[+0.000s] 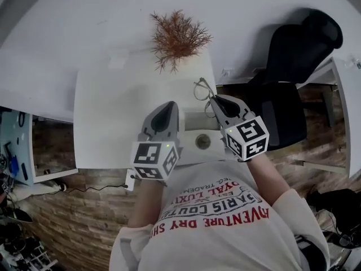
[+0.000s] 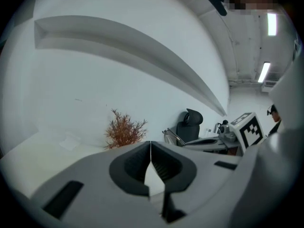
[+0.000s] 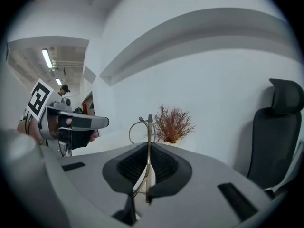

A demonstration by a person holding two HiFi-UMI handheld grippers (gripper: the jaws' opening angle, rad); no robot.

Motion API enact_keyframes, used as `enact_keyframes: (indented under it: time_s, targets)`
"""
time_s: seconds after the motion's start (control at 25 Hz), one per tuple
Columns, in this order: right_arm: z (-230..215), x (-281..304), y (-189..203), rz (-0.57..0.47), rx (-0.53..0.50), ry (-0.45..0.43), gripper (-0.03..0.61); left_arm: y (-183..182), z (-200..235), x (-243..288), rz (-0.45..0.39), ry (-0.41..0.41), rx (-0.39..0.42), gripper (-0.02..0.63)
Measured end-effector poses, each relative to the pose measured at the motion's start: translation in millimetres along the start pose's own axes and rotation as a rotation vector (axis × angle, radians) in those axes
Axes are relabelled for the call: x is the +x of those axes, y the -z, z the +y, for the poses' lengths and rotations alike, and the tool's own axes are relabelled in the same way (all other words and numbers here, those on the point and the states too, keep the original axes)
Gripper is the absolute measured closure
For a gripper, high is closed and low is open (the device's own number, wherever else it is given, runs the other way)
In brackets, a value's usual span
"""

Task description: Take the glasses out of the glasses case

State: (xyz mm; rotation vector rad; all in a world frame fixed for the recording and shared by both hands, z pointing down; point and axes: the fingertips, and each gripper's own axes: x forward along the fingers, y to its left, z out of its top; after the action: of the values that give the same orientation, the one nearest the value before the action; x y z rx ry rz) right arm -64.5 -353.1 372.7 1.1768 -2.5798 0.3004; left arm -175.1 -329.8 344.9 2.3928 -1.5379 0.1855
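Right gripper [image 3: 148,147] pinched thin metal-framed glasses [image 3: 150,126], frame jutting beyond its fingers; left gripper [image 2: 150,148], fingers together, empty

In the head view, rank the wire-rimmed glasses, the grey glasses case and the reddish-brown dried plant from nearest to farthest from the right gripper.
1. The wire-rimmed glasses: clamped in the right gripper's fingers, sticking out ahead.
2. The grey glasses case: on the white table beneath the gripper, slightly to its left.
3. The reddish-brown dried plant: at the table's far edge.
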Motion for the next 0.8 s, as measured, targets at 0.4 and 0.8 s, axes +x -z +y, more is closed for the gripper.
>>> enact_keyframes:
  time_s: [0.4, 0.8]
  targets:
    - [-11.5, -44.4, -56.1, -0.237, 0.045, 0.118, 0.551, -60.2, -24.6, -10.0, -0.142, 0.046, 0.100, 0.606]
    - [-19.9, -60.1, -55.2, -0.261, 0.042, 0.168, 0.551, -49.7, -36.6, -5.2, -0.116, 0.072, 0.082, 0.606]
